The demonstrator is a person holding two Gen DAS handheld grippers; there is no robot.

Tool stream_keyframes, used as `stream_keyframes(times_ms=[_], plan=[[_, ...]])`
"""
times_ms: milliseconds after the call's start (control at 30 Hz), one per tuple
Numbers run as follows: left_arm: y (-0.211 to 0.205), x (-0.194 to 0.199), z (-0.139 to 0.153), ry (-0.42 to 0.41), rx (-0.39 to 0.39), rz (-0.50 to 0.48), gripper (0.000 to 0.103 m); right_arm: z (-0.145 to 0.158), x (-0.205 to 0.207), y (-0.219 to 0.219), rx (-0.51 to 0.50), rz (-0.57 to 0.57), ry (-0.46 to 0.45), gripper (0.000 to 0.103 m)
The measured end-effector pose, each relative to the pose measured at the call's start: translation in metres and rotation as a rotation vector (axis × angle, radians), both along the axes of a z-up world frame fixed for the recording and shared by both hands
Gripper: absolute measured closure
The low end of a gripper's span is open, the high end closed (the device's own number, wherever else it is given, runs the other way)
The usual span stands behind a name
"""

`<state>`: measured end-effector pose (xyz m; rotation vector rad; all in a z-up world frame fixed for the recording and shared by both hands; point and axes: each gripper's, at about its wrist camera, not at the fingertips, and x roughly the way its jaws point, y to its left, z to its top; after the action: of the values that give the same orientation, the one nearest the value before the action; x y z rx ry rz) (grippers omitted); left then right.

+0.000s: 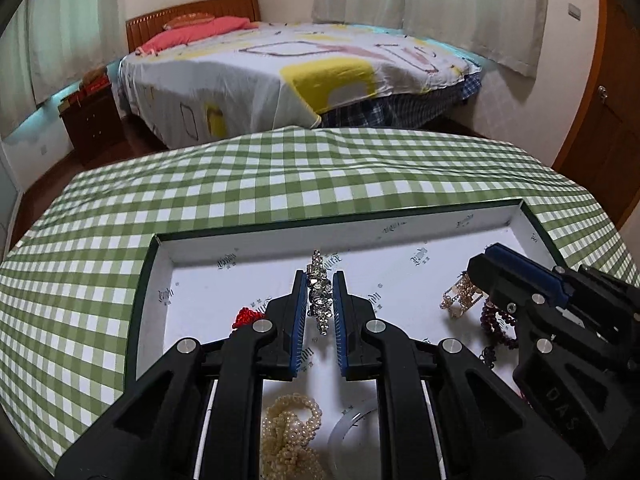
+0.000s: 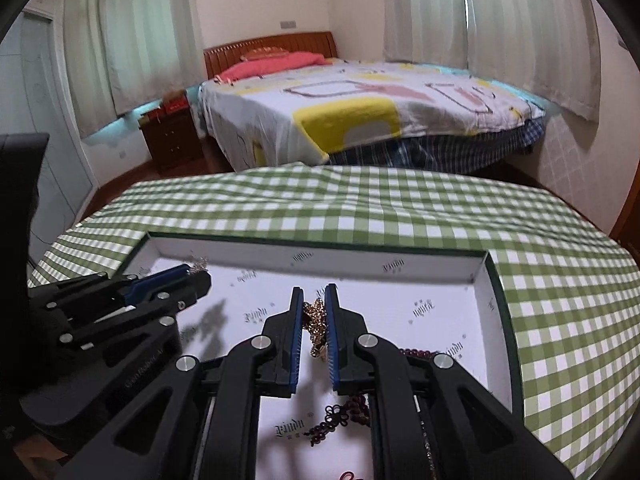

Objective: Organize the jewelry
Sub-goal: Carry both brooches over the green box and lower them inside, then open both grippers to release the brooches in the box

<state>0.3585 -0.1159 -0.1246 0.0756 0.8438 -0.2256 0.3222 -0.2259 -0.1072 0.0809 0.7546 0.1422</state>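
Observation:
A shallow white box (image 1: 400, 236) with a dark green rim sits on the checked table. My left gripper (image 1: 321, 286) is shut on a silver rhinestone piece (image 1: 319, 294) and holds it over the box floor. My right gripper (image 2: 313, 312) is shut on a gold chain piece (image 2: 316, 332); it also shows in the left wrist view (image 1: 460, 298) at the right. In the box lie a pearl strand (image 1: 290, 428), a dark red bead bracelet (image 1: 496, 324), a red ornament (image 1: 245, 316) and a clear bangle (image 1: 352, 432).
The green-and-white checked cloth (image 1: 280, 176) covers the table around the box (image 2: 496, 280). The dark bead bracelet with a tassel (image 2: 344, 412) lies under my right gripper. A bed (image 1: 280, 76) stands beyond the table's far edge, a nightstand (image 1: 90, 124) at left.

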Motion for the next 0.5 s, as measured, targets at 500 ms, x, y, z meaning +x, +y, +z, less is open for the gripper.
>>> stream_keyframes(times_ms=[500], plan=[[-0.0095, 0.0093, -0.0058, 0.049, 0.041, -0.022, 0.09, -0.0091, 0.0071, -0.0007, -0.018, 0.0, 0.072, 0.091]])
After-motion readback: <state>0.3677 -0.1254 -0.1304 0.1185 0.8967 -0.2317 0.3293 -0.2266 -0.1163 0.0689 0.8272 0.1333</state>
